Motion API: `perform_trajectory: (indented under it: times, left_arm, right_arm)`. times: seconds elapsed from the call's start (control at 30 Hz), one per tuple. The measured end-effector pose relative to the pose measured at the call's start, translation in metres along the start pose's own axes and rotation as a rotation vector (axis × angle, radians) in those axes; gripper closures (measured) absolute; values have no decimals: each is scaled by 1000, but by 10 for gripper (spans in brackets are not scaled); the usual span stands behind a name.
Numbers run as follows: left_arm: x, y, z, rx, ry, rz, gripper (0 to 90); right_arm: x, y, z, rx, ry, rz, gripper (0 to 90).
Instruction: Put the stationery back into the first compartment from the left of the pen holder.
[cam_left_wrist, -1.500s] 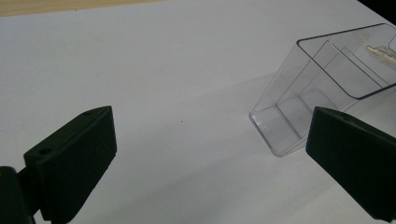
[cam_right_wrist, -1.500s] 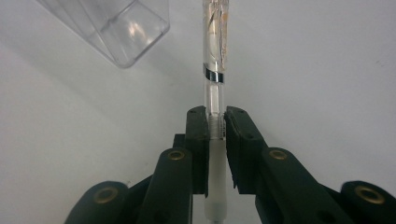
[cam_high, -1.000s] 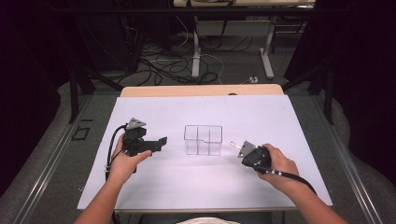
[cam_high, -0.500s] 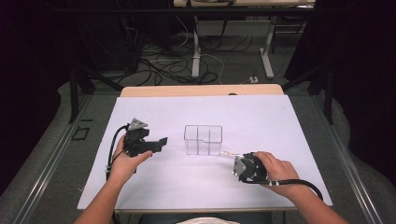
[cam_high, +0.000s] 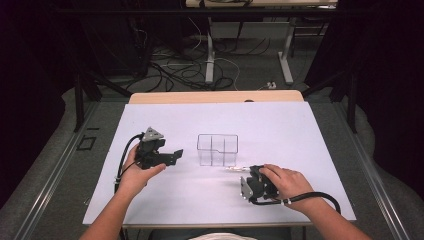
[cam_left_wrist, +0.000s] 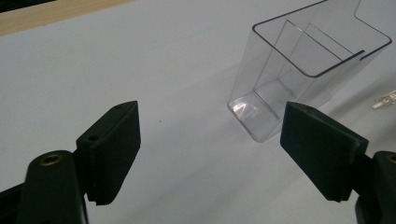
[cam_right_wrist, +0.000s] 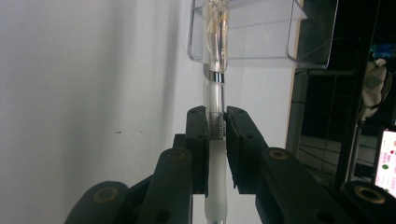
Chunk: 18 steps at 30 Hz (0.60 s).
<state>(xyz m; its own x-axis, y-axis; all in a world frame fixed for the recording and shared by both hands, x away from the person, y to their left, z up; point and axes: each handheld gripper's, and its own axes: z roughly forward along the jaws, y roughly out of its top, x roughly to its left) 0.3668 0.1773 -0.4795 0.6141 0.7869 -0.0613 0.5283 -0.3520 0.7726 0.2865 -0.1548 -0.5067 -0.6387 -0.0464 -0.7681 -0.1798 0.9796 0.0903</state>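
Beyond the grippers' white-covered table (cam_high: 300, 130), cables (cam_high: 170, 75) sprawl over grey floor (cam_high: 250, 75) among desk legs (cam_high: 210, 55) in dim light.

The divided bin (cam_left_wrist: 303, 60) looks like glossy clear plastic. The pen (cam_right_wrist: 215, 84) is clear plastic too, with a shiny metal band. The right gripper (cam_right_wrist: 215, 135) has matt black jaws. The surface (cam_high: 300, 130) looks smooth, matt white, with a bare wood edge.

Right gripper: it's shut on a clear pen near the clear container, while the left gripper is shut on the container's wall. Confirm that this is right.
One part is wrong. The left gripper is open and holds nothing: the left gripper view shows its jaws spread wide, short of the clear container. The rest stands: the right gripper is shut on the clear pen near that container.
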Motion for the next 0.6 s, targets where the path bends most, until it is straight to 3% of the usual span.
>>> perform_trajectory:
  times: [0.23, 0.43, 0.6]
  left_arm:
    - [-10, 4, 0, 19, -26, 58, 243]
    - [-16, 7, 0, 34, -49, 101, 265]
    - [-24, 9, -1, 50, -96, 123, 288]
  right_arm:
    - [1, 13, -1, -29, -24, -62, 801]
    - [1, 23, -1, -47, -30, -78, 801]
    - [2, 31, 0, -49, -30, -117, 801]
